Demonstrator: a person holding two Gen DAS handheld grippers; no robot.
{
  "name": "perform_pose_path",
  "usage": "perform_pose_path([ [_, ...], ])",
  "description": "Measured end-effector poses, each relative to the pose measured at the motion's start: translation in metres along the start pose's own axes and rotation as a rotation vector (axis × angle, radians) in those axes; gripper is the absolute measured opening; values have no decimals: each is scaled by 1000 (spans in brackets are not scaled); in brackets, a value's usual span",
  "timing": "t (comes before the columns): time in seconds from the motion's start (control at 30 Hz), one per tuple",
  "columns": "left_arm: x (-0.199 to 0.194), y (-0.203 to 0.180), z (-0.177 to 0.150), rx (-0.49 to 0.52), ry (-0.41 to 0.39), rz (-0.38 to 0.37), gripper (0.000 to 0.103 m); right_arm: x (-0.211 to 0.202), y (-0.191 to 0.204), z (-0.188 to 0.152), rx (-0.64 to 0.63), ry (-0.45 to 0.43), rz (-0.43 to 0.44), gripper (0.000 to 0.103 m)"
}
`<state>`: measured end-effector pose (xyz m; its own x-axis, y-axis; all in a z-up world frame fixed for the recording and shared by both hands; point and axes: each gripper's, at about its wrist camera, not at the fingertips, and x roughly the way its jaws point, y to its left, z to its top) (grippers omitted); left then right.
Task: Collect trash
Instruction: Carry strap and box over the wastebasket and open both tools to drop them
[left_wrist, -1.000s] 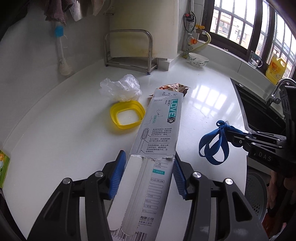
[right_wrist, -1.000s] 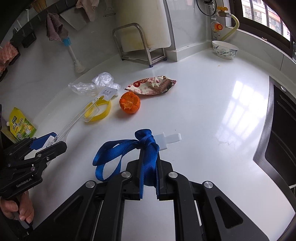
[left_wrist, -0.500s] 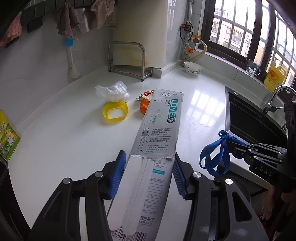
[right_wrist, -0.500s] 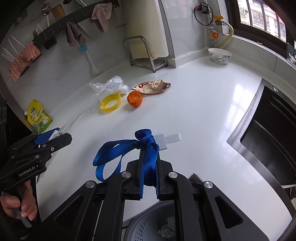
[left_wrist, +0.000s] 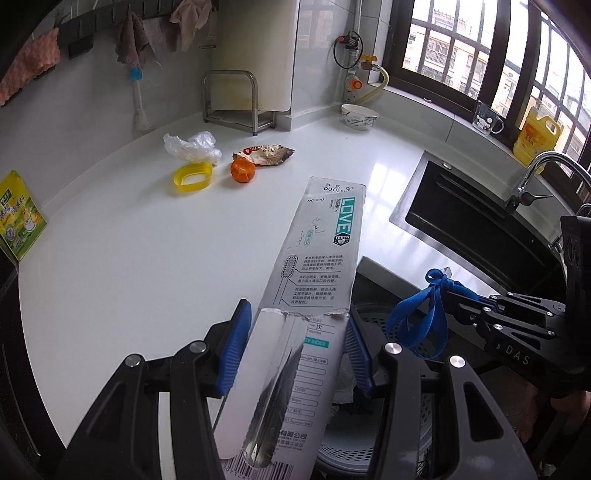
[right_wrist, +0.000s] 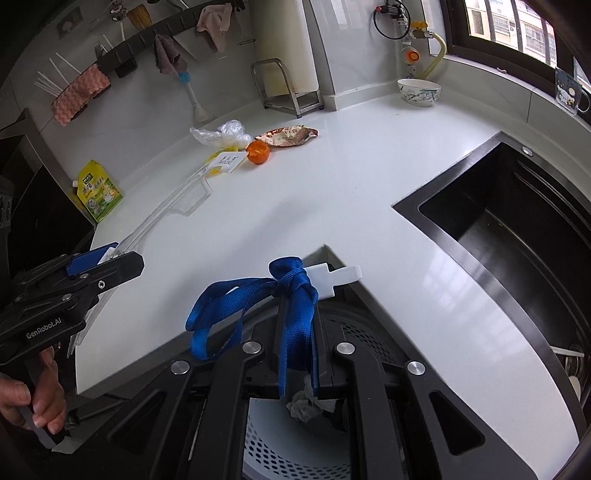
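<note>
My left gripper (left_wrist: 295, 332) is shut on a long toothbrush package (left_wrist: 314, 266), held above the counter's front edge; it also shows at the left of the right wrist view (right_wrist: 107, 258). My right gripper (right_wrist: 295, 314) is shut on a knotted blue strap (right_wrist: 255, 299) with a white tag (right_wrist: 336, 277), held over a white perforated trash bin (right_wrist: 291, 450) below the counter. The strap also shows in the left wrist view (left_wrist: 424, 317). On the counter farther back lie a crumpled clear plastic bag (left_wrist: 192, 146), a yellow ring lid (left_wrist: 193, 177), an orange peel (left_wrist: 242, 170) and a snack wrapper (left_wrist: 267, 153).
A black sink (right_wrist: 517, 221) with a tap (left_wrist: 532, 173) is on the right. A metal rack (left_wrist: 236, 99), a bowl (left_wrist: 360, 116), a glass mug (left_wrist: 487, 118) and a yellow bottle (left_wrist: 537, 138) stand at the back. A green-yellow pouch (left_wrist: 20, 218) leans at the left edge.
Both grippers have pulled back from the counter with their loads; the trash bin below the counter edge has come into view under them.
</note>
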<state>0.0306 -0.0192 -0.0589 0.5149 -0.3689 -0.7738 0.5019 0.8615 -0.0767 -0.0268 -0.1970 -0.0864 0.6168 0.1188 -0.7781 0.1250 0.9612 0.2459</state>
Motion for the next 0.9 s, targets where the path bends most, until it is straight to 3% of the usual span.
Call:
perform_pose_path([
  [0.47, 8, -65, -70, -59, 111, 8, 48, -9, -37, -63, -40, 102, 24, 9],
  [0.9, 52, -70, -108, -101, 242, 45, 49, 29, -51, -93, -35, 219, 19, 9],
])
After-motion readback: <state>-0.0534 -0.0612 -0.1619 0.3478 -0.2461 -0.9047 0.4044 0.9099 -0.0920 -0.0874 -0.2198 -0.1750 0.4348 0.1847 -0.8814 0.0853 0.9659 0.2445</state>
